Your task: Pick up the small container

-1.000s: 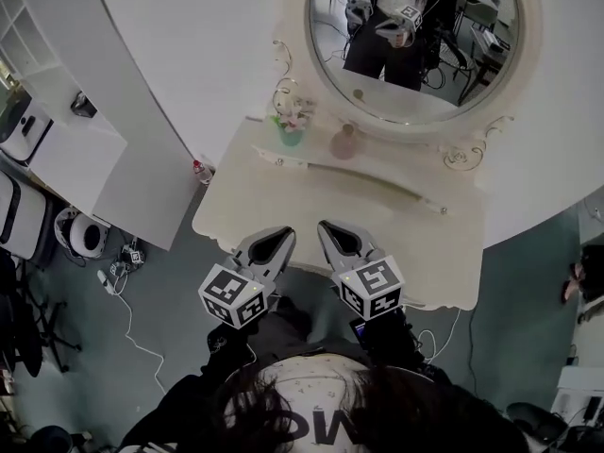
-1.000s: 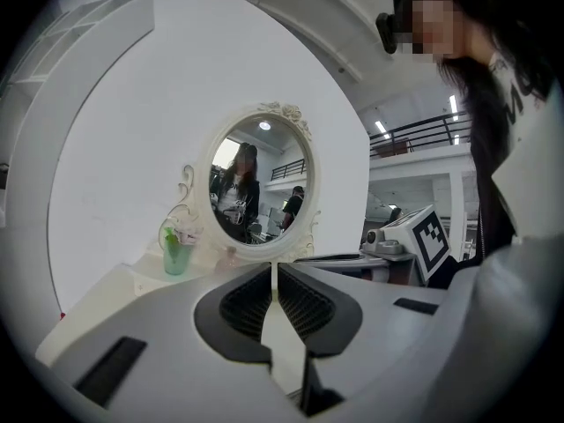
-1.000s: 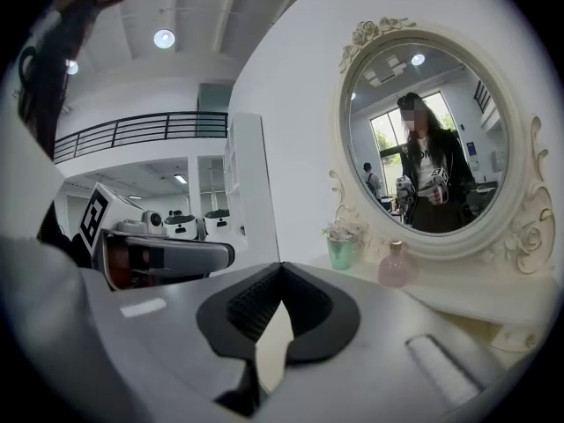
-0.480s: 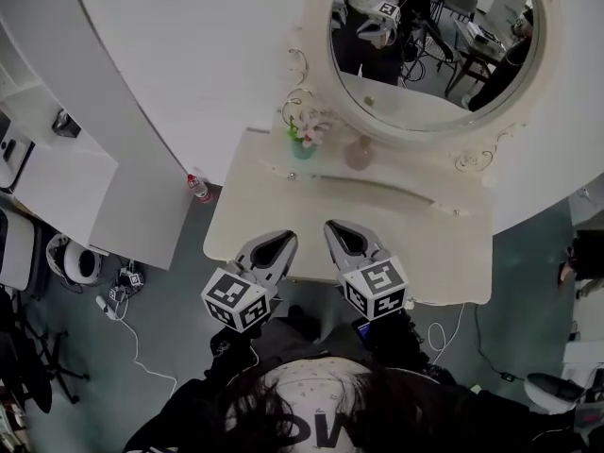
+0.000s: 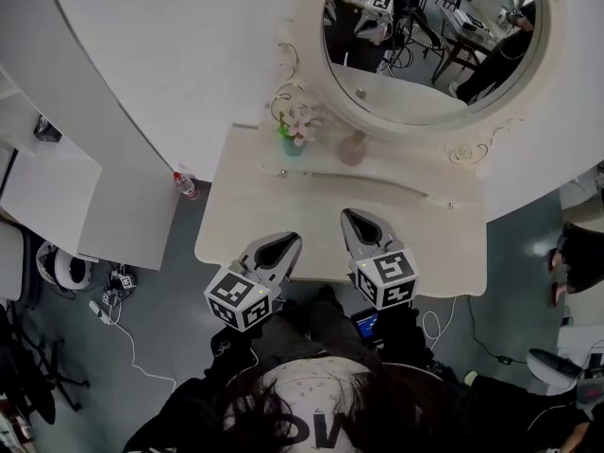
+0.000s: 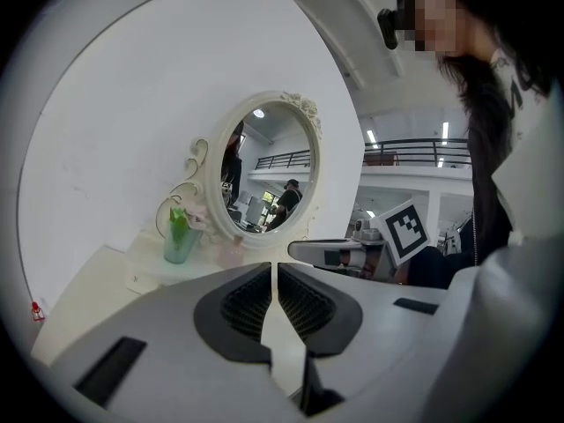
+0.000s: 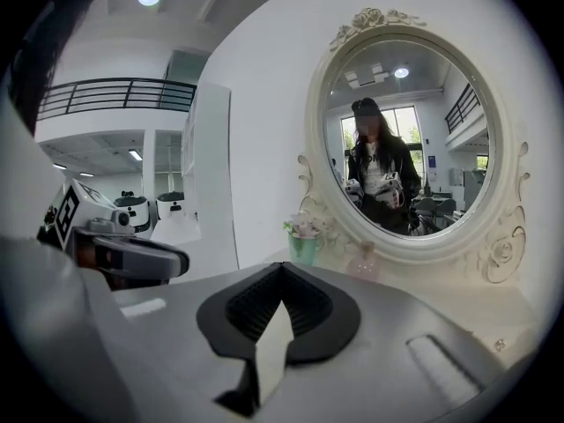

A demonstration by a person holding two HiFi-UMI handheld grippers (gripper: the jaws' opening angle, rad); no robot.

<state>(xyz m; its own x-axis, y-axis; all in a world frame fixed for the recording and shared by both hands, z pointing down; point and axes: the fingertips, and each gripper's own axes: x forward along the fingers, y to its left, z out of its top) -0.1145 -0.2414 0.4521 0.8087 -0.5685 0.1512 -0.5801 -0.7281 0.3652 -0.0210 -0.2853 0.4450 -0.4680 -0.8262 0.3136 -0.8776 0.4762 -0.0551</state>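
Note:
The small container, a pale pink bottle (image 5: 351, 147), stands on the raised back shelf of the cream vanity table (image 5: 274, 210), just under the oval mirror (image 5: 425, 45). It also shows faintly in the left gripper view (image 6: 233, 252) and in the right gripper view (image 7: 365, 260). My left gripper (image 5: 286, 242) hangs over the table's front edge, shut and empty. My right gripper (image 5: 352, 218) is a little further in over the tabletop, also shut and empty. Both are well short of the bottle.
A green vase with flowers (image 5: 293, 138) stands on the same shelf, left of the pink bottle. A red-capped bottle (image 5: 186, 186) and cables (image 5: 118, 295) lie on the floor to the table's left. A white cabinet (image 5: 57, 187) stands further left.
The right gripper has moved forward over the tabletop and slightly right. The left gripper has barely moved. The head view has shifted, so the table sits a little differently in the frame.

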